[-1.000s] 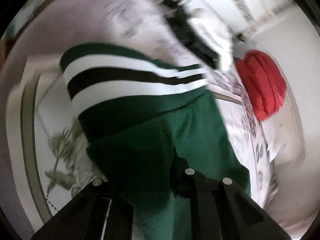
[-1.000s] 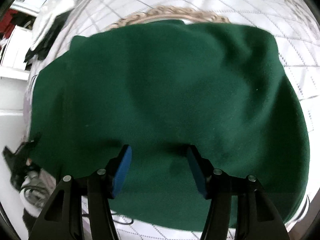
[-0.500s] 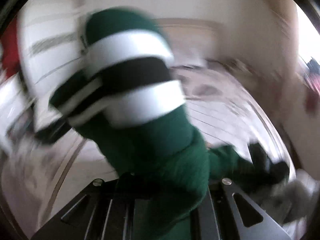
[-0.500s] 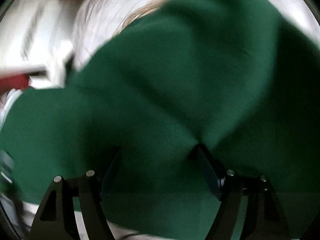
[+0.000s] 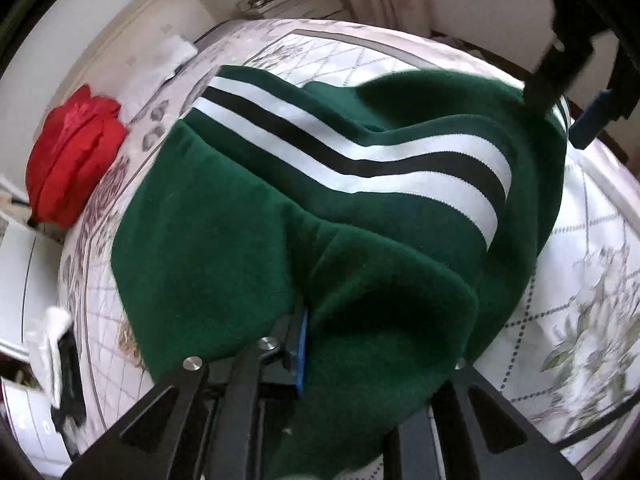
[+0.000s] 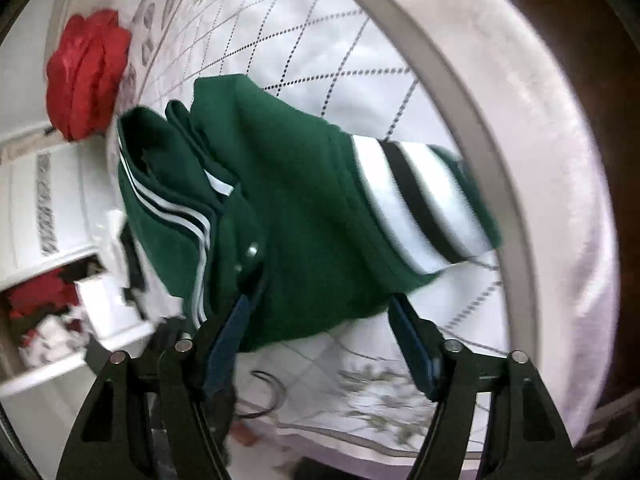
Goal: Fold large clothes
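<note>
- We are in the middle of folding a big green sweater point(image 5: 248, 256); it has white and black stripes point(image 5: 360, 160) on one sleeve; it lies bunched up in the middle of the bed point(image 6: 400, 80), with the striped sleeve laid across the top.
- Our left gripper point(image 5: 304, 344) is at 6 o'clock in its own view; green cloth sits between its fingers; the jaws are nearly closed but just starting to open, so we think it is letting go of the fold.
- Our right gripper point(image 6: 320, 336) has its jaws wide apart; the edge of the sweater hangs between the blue pads point(image 6: 224, 344) but they do not squeeze it; it holds nothing.
- Next, we think, we must pull both tools free without dragging the cloth; then we grab one side and lay it flat over the other, because the pile is still lumpy and not a neat square.
- The bed has a white quilt with dotted diamond lines and flower prints; it looks soft, so the sweater can sink and wrinkle.
- A red bundle point(image 5: 72, 156) sits at 9 o'clock in the left view, near the edge of the bed, well apart from the sweater.
- White furniture point(image 6: 48, 200) stands at 9 o'clock in the right view.
</note>
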### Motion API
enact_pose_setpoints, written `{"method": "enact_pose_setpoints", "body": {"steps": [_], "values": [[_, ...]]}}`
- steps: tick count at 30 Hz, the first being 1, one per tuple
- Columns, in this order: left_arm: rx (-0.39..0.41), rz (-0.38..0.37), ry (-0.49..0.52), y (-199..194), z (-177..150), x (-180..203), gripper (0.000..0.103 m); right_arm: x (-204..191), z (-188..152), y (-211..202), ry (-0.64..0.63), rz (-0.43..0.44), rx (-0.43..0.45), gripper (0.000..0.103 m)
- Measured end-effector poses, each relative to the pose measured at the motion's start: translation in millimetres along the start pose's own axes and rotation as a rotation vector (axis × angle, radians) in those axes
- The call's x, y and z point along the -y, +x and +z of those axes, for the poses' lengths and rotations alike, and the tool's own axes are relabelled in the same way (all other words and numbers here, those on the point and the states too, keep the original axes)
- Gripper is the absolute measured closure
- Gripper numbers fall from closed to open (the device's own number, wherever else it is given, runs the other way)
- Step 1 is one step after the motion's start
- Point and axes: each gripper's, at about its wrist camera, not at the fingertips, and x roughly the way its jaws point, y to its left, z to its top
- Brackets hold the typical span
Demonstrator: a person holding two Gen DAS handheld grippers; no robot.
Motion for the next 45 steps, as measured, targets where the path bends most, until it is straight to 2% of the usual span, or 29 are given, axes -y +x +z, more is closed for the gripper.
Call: {"method": "enact_pose_setpoints", "body": {"steps": [2, 4, 6, 8, 10, 12, 13, 14, 16, 18, 19, 21, 22, 25, 26, 27, 28, 29, 30, 33, 35, 38, 39, 40, 41, 42, 43, 44, 45], "values": [[-0.009, -0.019, -0.029, -8.9, 2.0, -5.5, 0.086, -9.9, 3.0, -14.6, -0.045, 0.0, 0.03, 0.029], [-0.006, -0.054, -0.065, -19.8, -1.6, -17.4, 0.074, -25.8, 6.9, -25.9, -0.104, -0.035, 0.085, 0.028], [-0.009, -0.089, -0.111, -20.6, 7.4, -36.3, 0.036, -32.5, 21.2, -36.0, -0.156, -0.088, 0.144, 0.028], [-0.007, -0.107, -0.143, -26.8, 2.4, -45.5, 0.02, -38.0, 41.2, -36.9, -0.192, -0.148, 0.17, 0.024], [-0.012, -0.135, -0.167, -28.5, -5.0, -52.2, 0.018, -36.7, 61.0, -21.8, -0.222, -0.218, 0.157, 0.022], [-0.01, -0.143, -0.188, -34.0, -11.4, -56.2, 0.018, -21.6, 81.7, 14.6, -0.2, -0.251, 0.06, 0.023], [-0.001, -0.157, -0.206, -41.0, -16.0, -60.2, 0.018, -15.0, 85.7, 30.8, -0.176, -0.23, 0.023, 0.024], [0.015, -0.173, -0.222, -47.5, -21.2, -63.8, 0.018, -12.4, 86.7, 42.0, -0.16, -0.228, 0.005, 0.033], [0.035, -0.178, -0.252, -62.4, -34.1, -70.9, 0.018, -18.3, 78.5, 60.7, -0.17, -0.221, -0.028, 0.033], [0.05, -0.208, -0.286, -76.9, -47.8, -77.2, 0.018, -28.4, 63.7, 73.8, -0.177, -0.128, -0.12, 0.035], [0.049, -0.203, -0.31, -83.1, -54.4, -81.1, 0.018, -33.2, 55.6, 79.4, -0.191, -0.112, -0.158, 0.035], [0.032, -0.226, -0.362, -91.6, -65.0, -91.0, 0.018, -35.8, 45.3, 80.3, -0.197, -0.17, -0.173, 0.035], [0.023, -0.221, -0.381, -92.5, -67.4, -95.0, 0.018, -32.3, 43.2, 73.2, -0.155, -0.165, -0.153, 0.035], [-0.015, -0.202, -0.465, -88.8, -72.3, -113.3, 0.018, -34.9, 35.6, 29.6, -0.068, -0.174, 0.012, 0.035], [-0.03, -0.178, -0.49, -84.8, -72.3, -119.1, 0.018, -39.7, 33.6, 18.8, -0.064, -0.147, 0.047, 0.034], [-0.041, -0.166, -0.509, -80.1, -72.6, -124.2, 0.018, -49.5, 32.3, 5.3, -0.064, -0.083, 0.097, 0.033], [-0.05, -0.146, -0.533, -74.3, -71.8, -130.3, 0.018, -57.4, 34.8, 2.1, -0.07, -0.036, 0.113, 0.031], [-0.061, -0.11, -0.556, -67.9, -70.0, -136.5, 0.018, -67.0, 41.5, 3.5, -0.084, 0.016, 0.116, 0.024], [-0.07, -0.09, -0.571, -61.3, -67.5, -141.7, 0.018, -77.8, 51.2, 7.1, -0.107, 0.024, 0.123, 0.018], [-0.096, -0.035, -0.612, -41.4, -58.6, -154.6, 0.018, -116.7, 84.3, 18.8, -0.194, 0.027, 0.154, 0.017], [-0.123, -0.022, -0.663, -23.7, -51.7, -166.7, 0.018, -136.9, 95.0, 20.0, -0.224, 0.045, 0.174, 0.018], [-0.131, -0.026, -0.733, -5.1, -43.3, -185.7, 0.018, -180.8, 100.6, 0.1, -0.314, 0.092, 0.238, 0.018], [-0.139, -0.024, -0.745, 1.3, -41.2, -190.0, 0.018, -197.8, 101.2, 1.5, -0.353, 0.113, 0.227, 0.018], [-0.151, -0.014, -0.753, 8.3, -38.9, -194.5, 0.018, -205.3, 99.5, 7.0, -0.373, 0.105, 0.214, 0.018], [-0.159, -0.011, -0.758, 13.7, -37.3, -198.3, 0.018, -221.4, 98.7, 20.0, -0.404, 0.059, 0.192, 0.019], [-0.176, -0.009, -0.762, 21.5, -36.4, -202.2, 0.018, -233.7, 102.5, 42.8, -0.445, -0.057, 0.151, 0.025], [-0.188, -0.009, -0.762, 25.0, -36.6, -204.0, 0.018, -237.4, 106.0, 56.0, -0.456, -0.137, 0.119, 0.036], [-0.215, -0.007, -0.76, 32.1, -37.6, -205.7, 0.018, -228.6, 110.8, 74.3, -0.443, -0.224, 0.059, 0.054], [-0.239, -0.012, -0.756, 38.5, -39.2, -205.8, 0.018, -216.3, 118.2, 99.9, -0.387, -0.28, -0.029, 0.054]]}}
